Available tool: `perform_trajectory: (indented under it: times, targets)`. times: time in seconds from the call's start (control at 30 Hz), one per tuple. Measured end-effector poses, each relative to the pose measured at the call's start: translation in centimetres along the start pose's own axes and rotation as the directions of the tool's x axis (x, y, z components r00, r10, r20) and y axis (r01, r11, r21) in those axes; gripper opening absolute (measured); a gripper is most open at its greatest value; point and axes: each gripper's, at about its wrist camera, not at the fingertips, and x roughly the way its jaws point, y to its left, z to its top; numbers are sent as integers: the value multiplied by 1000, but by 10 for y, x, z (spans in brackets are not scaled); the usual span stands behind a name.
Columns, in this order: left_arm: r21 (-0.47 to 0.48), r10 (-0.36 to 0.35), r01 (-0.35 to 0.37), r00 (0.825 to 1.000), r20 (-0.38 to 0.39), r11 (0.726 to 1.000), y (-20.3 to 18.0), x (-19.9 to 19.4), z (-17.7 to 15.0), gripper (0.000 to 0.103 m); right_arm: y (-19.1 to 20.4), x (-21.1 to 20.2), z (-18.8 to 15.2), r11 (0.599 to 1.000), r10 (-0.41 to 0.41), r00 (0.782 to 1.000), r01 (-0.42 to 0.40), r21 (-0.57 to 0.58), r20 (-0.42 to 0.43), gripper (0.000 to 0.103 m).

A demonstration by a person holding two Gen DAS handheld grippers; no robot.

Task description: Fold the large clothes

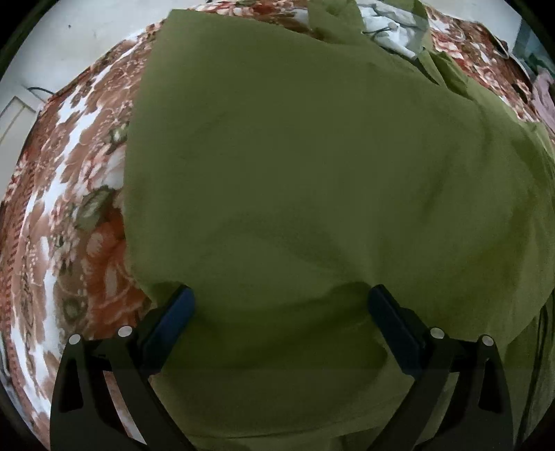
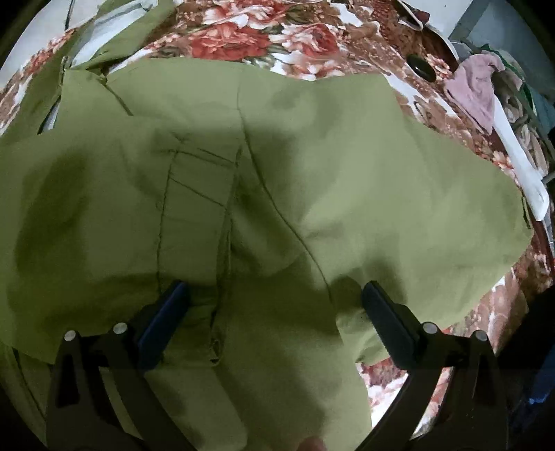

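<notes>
A large olive-green garment lies spread on a floral bedspread and fills most of both views. In the right wrist view the garment shows seams and a stitched pocket outline, with a folded layer on top. My left gripper is open, its dark fingers wide apart just above the near part of the cloth, holding nothing. My right gripper is also open and empty, hovering low over the garment near its lower edge.
The red-and-brown floral bedspread shows around the garment. A pink cloth and other clutter lie at the far right edge of the bed. A small dark round object sits on the bedspread. Pale fabric lies beyond the garment.
</notes>
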Motion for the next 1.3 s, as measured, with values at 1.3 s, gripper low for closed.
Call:
perform_trajectory:
  times: [1.3]
  targets:
    - [246,-328,306,943,53,920,-461,-126,51,97,-513,71,-18,515,337,941,-168,840,-18,98]
